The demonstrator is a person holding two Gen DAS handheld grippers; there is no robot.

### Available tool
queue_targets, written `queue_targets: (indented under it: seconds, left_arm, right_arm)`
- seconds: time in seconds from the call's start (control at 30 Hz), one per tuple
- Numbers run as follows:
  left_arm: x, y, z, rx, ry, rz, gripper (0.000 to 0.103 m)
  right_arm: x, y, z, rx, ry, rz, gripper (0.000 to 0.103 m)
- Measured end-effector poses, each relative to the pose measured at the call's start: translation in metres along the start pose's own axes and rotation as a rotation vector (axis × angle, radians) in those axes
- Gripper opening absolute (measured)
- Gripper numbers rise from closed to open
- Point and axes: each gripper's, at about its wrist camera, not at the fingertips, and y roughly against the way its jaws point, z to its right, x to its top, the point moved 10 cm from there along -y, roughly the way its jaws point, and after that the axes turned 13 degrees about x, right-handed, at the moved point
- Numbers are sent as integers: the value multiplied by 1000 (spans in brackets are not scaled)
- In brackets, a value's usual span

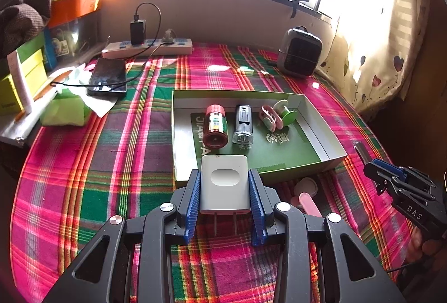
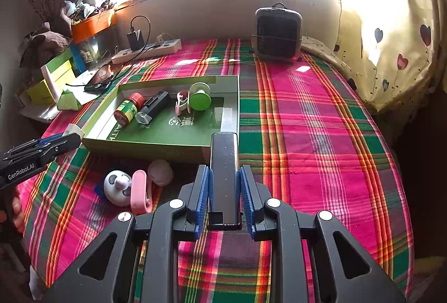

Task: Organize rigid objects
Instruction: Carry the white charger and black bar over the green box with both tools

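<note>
Plaid cloth (image 1: 97,163); right gripper (image 1: 377,177) reads "DAS", left gripper (image 2: 60,142) "GenRobot.AI".

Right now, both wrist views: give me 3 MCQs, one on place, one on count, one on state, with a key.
1. Where does the red-capped bottle lie?
A. in the green tray
B. on the power strip
C. beside the heater

2. How many things lie in the tray?
A. one
B. three
C. six

3. What does the left gripper hold?
A. nothing
B. a phone
C. the white charger plug

Key:
1 A, it lies on its side on the tray floor.
2 B, the bottle, a black flashlight, and a pink-green cable winder.
3 C, the fingers clamp the plug's sides.
</note>
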Motion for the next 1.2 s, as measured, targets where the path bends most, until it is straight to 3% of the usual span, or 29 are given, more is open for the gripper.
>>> queue_targets:
  seconds: [0.6,1.2]
  left_arm:
    - [32,-34,19,-40,-5,-25,32]
    - [31,-76,25,-20,-18,-85,32]
  right_arm:
    - [46,-34,4,9,20,-19,24]
    - [52,-87,10,12,5,-95,24]
